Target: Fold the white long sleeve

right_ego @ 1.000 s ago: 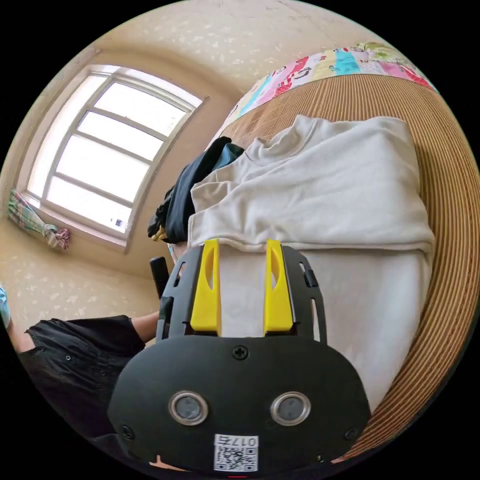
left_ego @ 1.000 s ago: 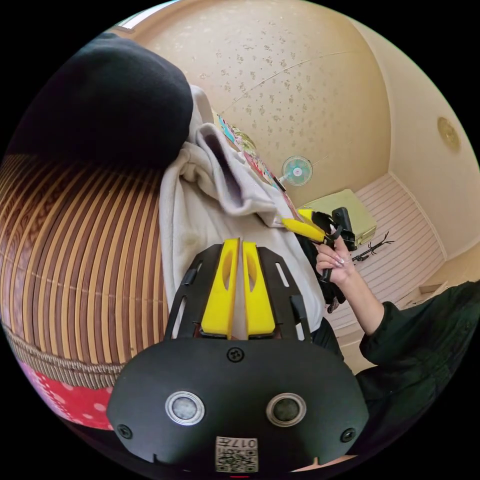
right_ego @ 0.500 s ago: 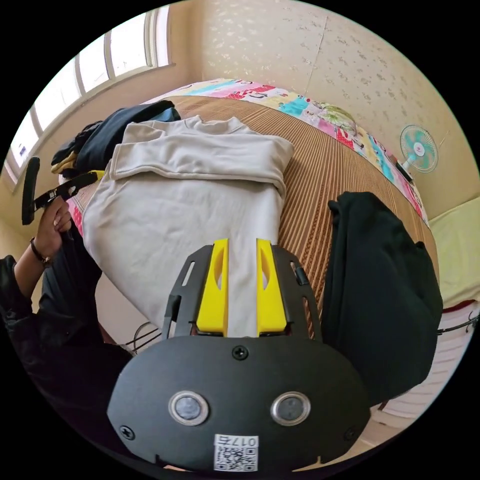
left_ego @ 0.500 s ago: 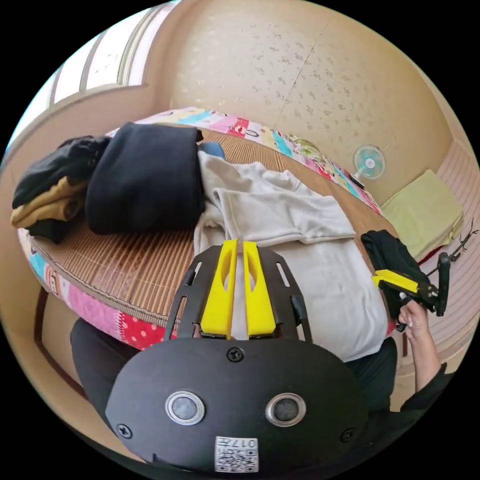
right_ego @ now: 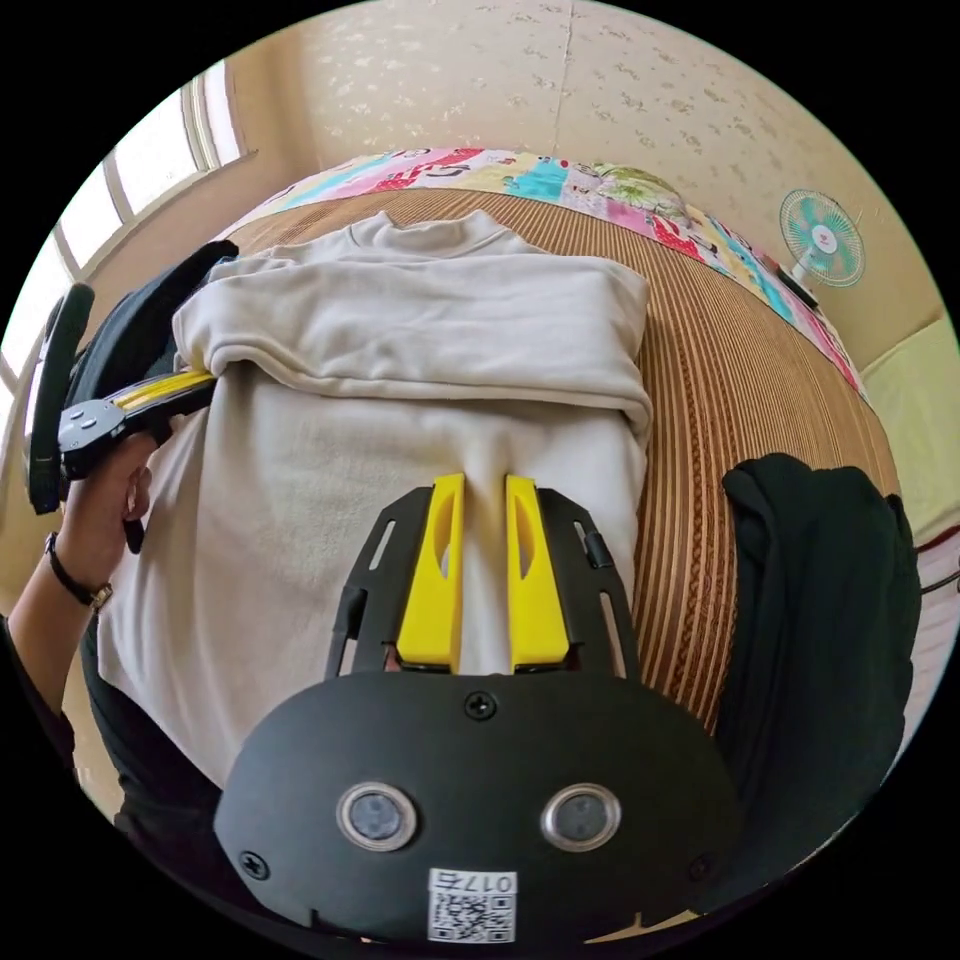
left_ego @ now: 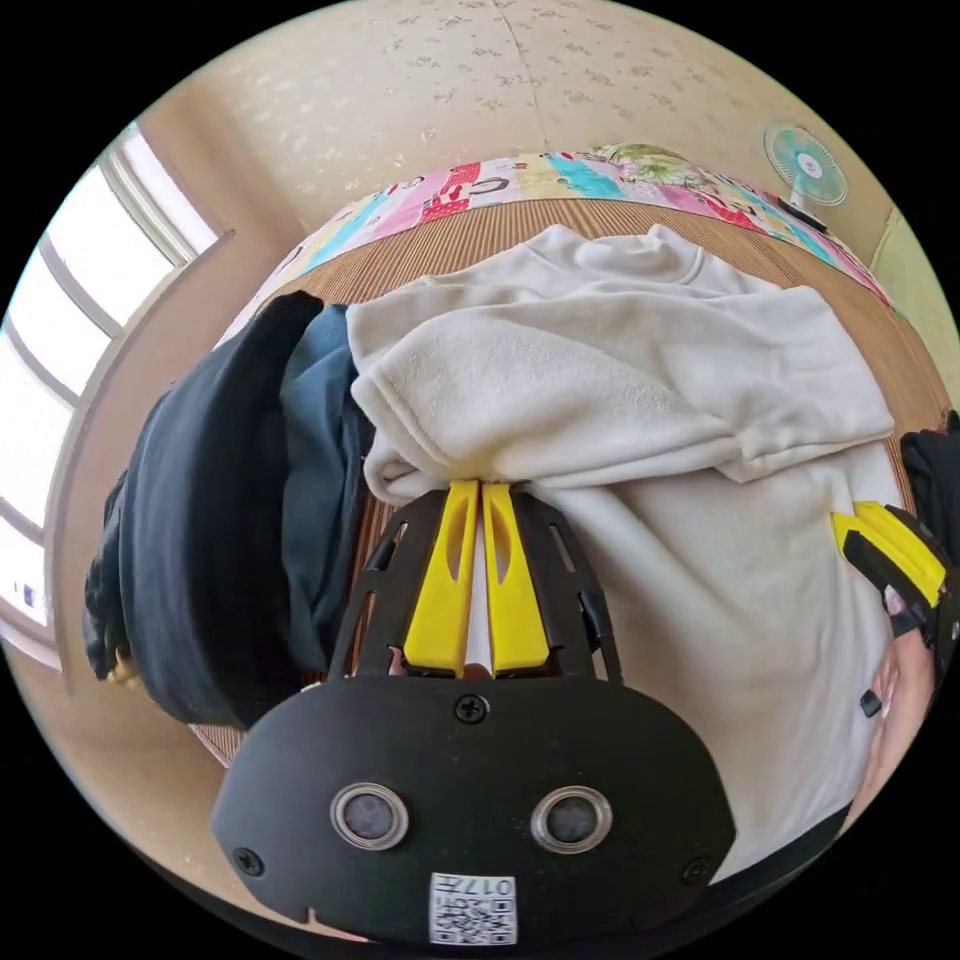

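Both cameras have swung since a second ago, and the left tongs [left_ego: 477, 487], then held up at the raised cloth, now sit low with their tips at the folded sleeve's edge. The white long sleeve [right_ego: 420, 330] lies flat on the bed's woven mat [right_ego: 720, 400], collar toward 12 o'clock, sleeves folded across the chest, hem hanging off the near edge.

The left tongs are nearly together; whether cloth is pinched between them I cannot tell. The right tongs [right_ego: 481, 482] hover over the lower body with jaws a little apart, gripping nothing.

The sleeve fold looks finished. Next, I judge, both tongs must take the hem corners and carry them up toward the collar, evenly, so the sleeves stay put.

A dark garment pile [left_ego: 220, 500] lies at 9 o'clock of the shirt, a black garment [right_ego: 820, 600] at 3 o'clock. Beyond the mat: a patchwork bedsheet [right_ego: 520, 175], a fan [right_ego: 822, 238], a window [left_ego: 60, 330], patterned wallpaper.
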